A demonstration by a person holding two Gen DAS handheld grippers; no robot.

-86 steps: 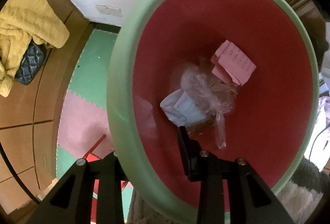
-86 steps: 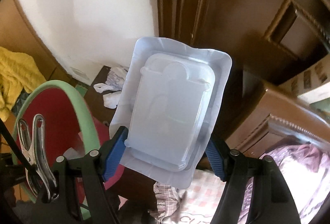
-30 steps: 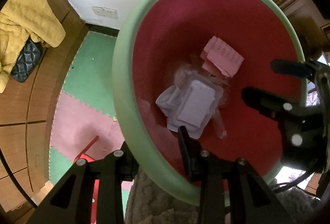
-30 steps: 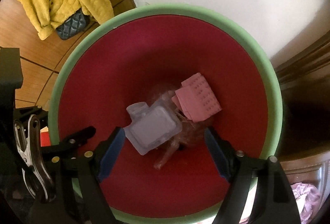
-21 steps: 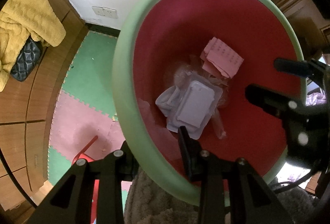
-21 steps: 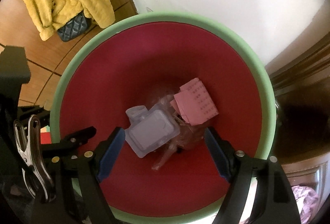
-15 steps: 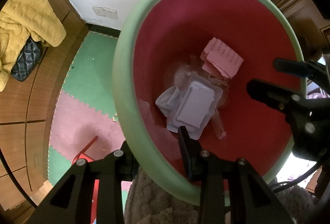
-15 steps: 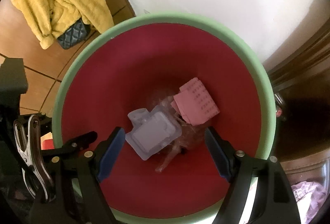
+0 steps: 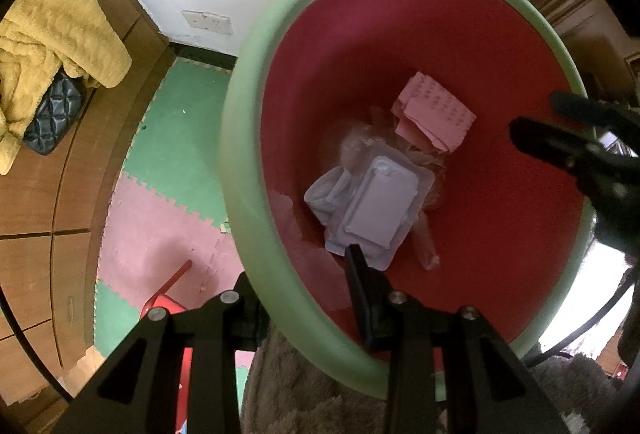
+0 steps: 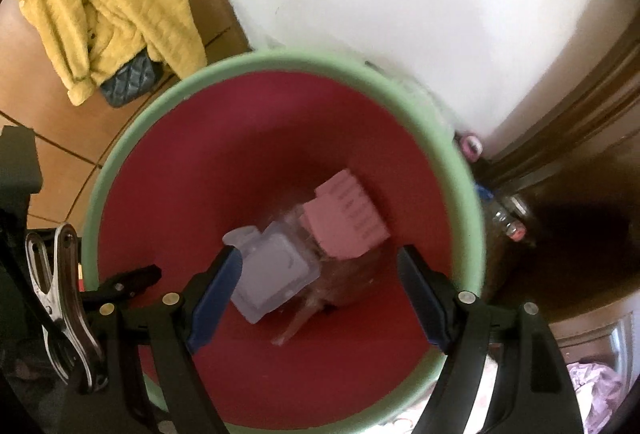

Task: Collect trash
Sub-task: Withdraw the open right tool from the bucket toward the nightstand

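Pulling right gripper (image 10: pixel 320 294) up clear of bin (image 10: pixel 120 150), jaws wide, empty; blister pack (image 10: pixel 272 274) lies inside. We keep left gripper (image 9: pixel 298 282) clamped on bin rim.

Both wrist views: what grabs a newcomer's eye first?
The big bin, green-rimmed and deep red inside, fills both views, and the left claw grips its rim. At its bottom lie a clear plastic blister pack and a pink paper slip beside it. The right claw hangs open and empty above them; a yellow jacket lies on the wooden floor, upper left.
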